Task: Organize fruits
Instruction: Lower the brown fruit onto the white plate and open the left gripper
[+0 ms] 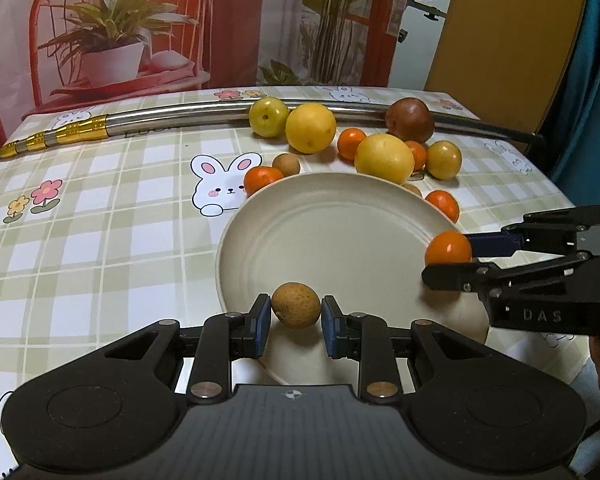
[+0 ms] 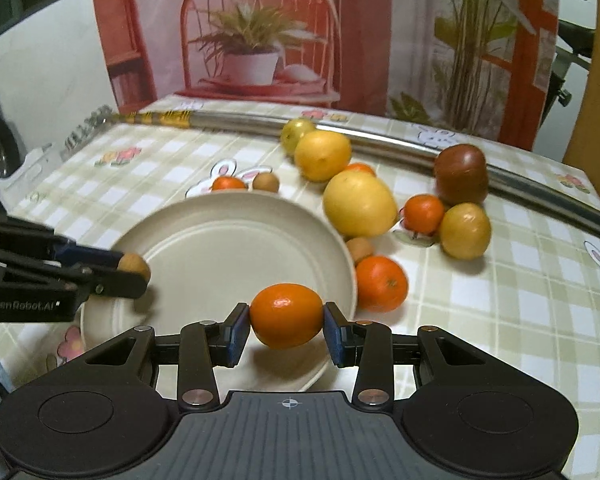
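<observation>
A cream plate (image 1: 340, 216) (image 2: 220, 236) lies bare in the middle of the checked tablecloth. My left gripper (image 1: 296, 318) is shut on a small brown longan (image 1: 296, 305) above the plate's near rim; it shows at the left of the right wrist view with the longan (image 2: 134, 266). My right gripper (image 2: 286, 328) is shut on an orange mandarin (image 2: 286, 316) over the plate's near right rim; the same mandarin (image 1: 448, 248) shows at the plate's right edge in the left wrist view.
Behind and right of the plate lie loose fruits: two yellow lemons (image 1: 310, 128) (image 1: 384, 158), green-yellow fruits (image 1: 269, 117), a dark red fruit (image 1: 409, 119), several mandarins (image 2: 381, 283), small longans (image 1: 286, 165). A long metal tube (image 1: 172, 117) runs along the far table edge.
</observation>
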The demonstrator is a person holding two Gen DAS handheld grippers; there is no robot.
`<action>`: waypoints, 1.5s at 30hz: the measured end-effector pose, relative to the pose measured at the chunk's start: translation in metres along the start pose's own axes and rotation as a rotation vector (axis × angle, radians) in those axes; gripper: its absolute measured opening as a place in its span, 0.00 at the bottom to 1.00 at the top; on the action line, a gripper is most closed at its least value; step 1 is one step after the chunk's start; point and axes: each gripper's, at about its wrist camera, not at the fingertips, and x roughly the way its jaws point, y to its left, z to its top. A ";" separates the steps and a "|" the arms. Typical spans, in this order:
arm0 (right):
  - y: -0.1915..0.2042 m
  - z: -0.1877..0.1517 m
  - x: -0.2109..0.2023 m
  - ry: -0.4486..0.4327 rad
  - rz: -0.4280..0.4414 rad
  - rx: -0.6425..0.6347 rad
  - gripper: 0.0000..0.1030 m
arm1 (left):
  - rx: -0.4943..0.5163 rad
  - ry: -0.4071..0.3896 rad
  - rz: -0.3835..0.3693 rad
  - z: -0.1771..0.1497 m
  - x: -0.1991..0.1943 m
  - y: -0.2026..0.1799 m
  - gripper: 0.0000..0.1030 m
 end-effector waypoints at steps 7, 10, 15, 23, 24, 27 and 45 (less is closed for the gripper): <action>0.008 -0.010 0.003 0.010 -0.016 -0.002 0.35 | 0.009 0.003 0.015 -0.004 0.005 -0.002 0.28; 0.010 -0.012 0.003 0.008 -0.023 -0.008 0.35 | 0.014 0.004 0.028 -0.006 0.005 -0.004 0.28; 0.012 -0.014 0.003 0.008 -0.018 -0.017 0.36 | 0.000 -0.015 0.049 -0.009 0.005 -0.006 0.28; 0.015 -0.016 0.002 0.005 -0.022 -0.023 0.36 | -0.018 -0.036 0.063 -0.012 0.002 -0.007 0.28; 0.015 -0.016 0.002 0.005 -0.023 -0.024 0.36 | -0.023 -0.037 0.060 -0.012 0.002 -0.007 0.28; 0.015 -0.016 0.002 0.004 -0.024 -0.024 0.36 | -0.031 -0.041 0.057 -0.012 0.001 -0.006 0.28; 0.017 -0.014 -0.003 -0.028 -0.020 -0.033 0.42 | -0.055 -0.080 0.057 -0.016 -0.009 -0.008 0.36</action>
